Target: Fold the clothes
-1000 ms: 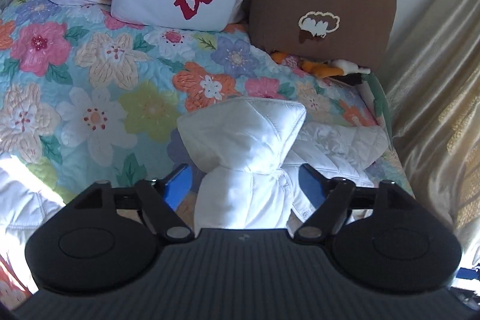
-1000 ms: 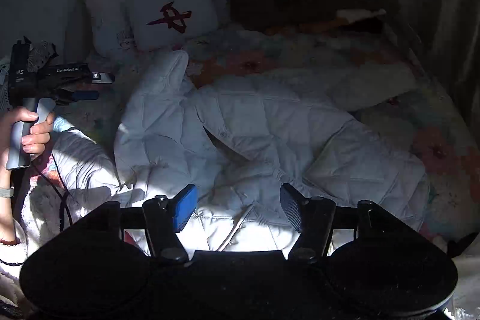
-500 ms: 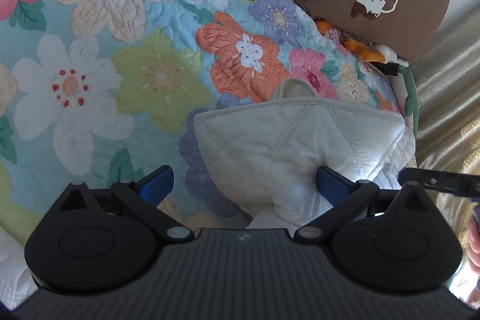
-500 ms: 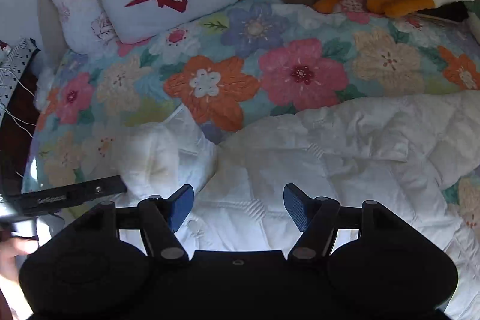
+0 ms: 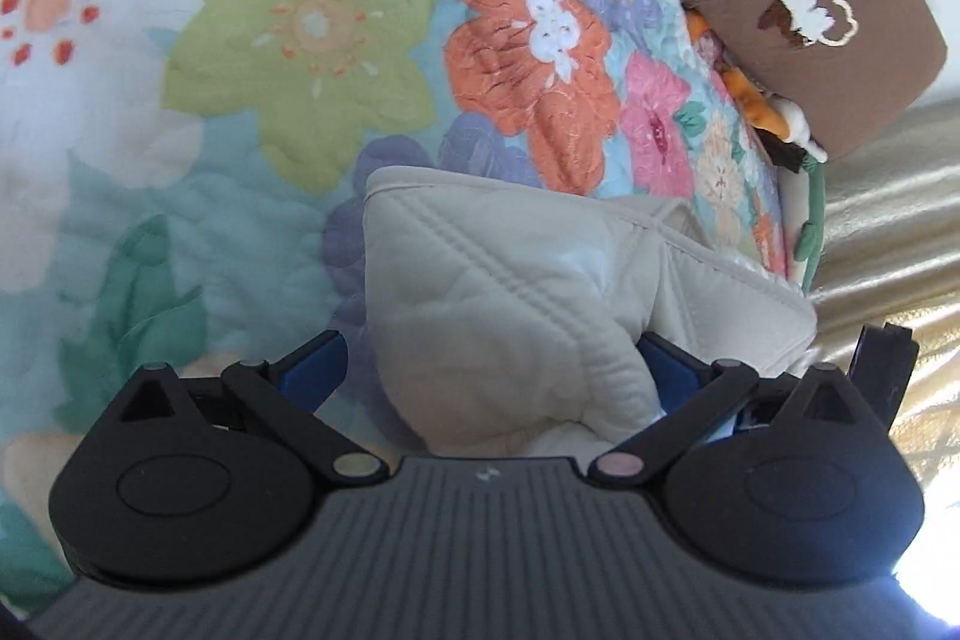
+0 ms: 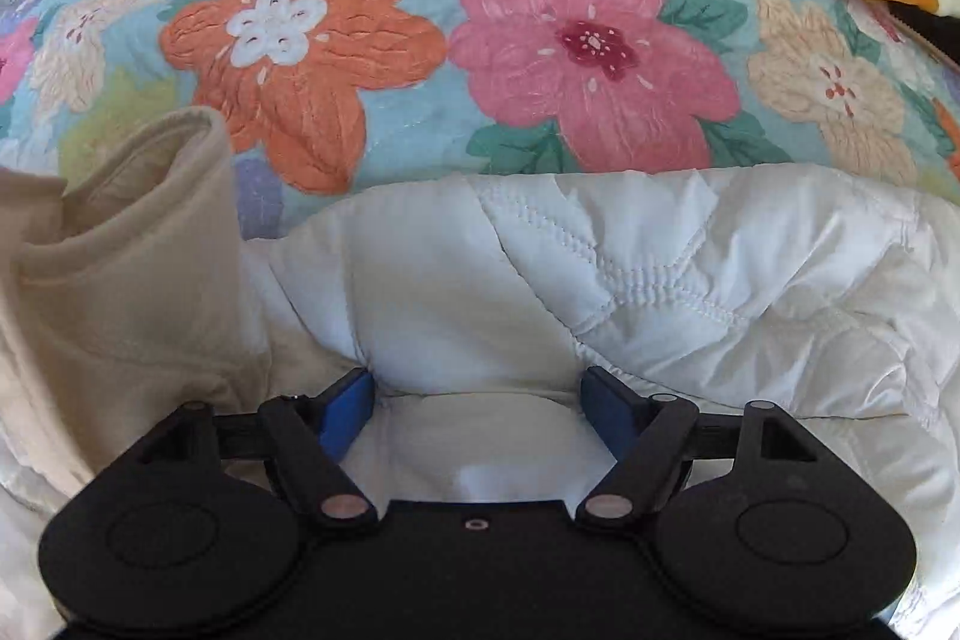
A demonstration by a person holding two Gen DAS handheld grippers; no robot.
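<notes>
White quilted fabric with puffy stitched diamonds, a padded jacket (image 6: 630,280), lies on the floral bedspread (image 6: 540,58). Left gripper (image 5: 492,364) has its jaws wide, and a sleeve (image 5: 510,316) of the jacket is bunched between the blue pads, touching the right one. Right gripper (image 6: 480,394) is also wide open around a fold at the jacket's edge. Beyond both, the bedspread lies flat. Only the left view shows the brown pillow (image 5: 798,4) and the gold curtain (image 5: 888,232).
</notes>
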